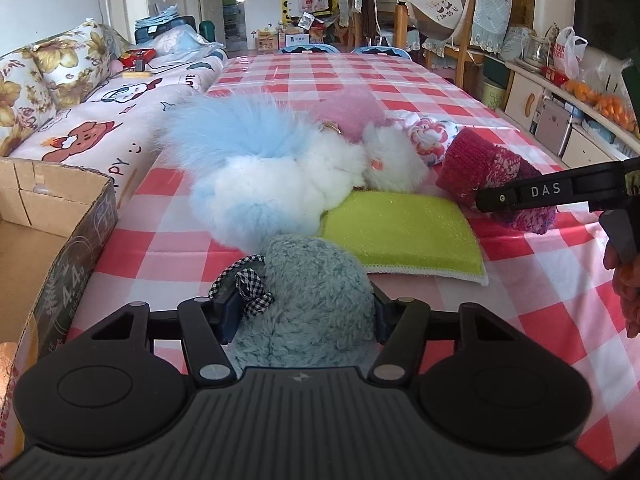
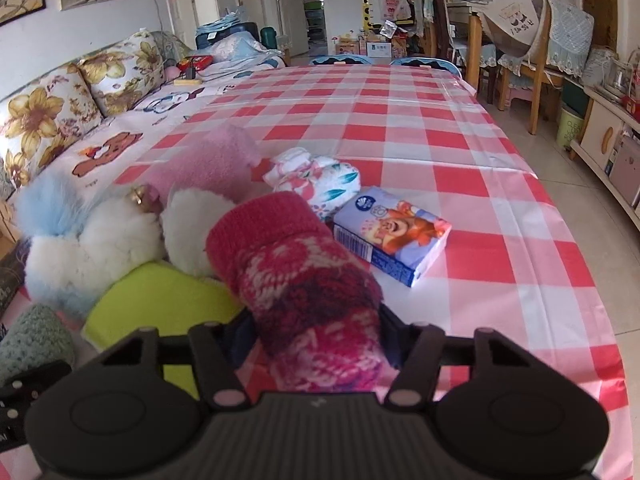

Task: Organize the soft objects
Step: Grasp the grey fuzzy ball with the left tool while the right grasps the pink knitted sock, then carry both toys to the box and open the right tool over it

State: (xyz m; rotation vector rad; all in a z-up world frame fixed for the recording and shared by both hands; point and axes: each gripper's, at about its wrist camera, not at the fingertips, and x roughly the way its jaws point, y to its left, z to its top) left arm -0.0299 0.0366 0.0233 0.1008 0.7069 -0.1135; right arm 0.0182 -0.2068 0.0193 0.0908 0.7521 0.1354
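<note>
Lettering "DAS" on right gripper [image 1: 496, 200], clamping knitted sock [image 2: 304, 280]; left gripper [image 1: 300, 312] clamping teal plush [image 1: 316, 296].

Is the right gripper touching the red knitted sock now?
Touching. In the right wrist view, the right gripper has both fingers pressed into the sides of the red knitted sock.

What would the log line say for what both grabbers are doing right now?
left gripper: shut on teal fuzzy item | right gripper: shut on red knitted sock | both on checked tablecloth
</note>
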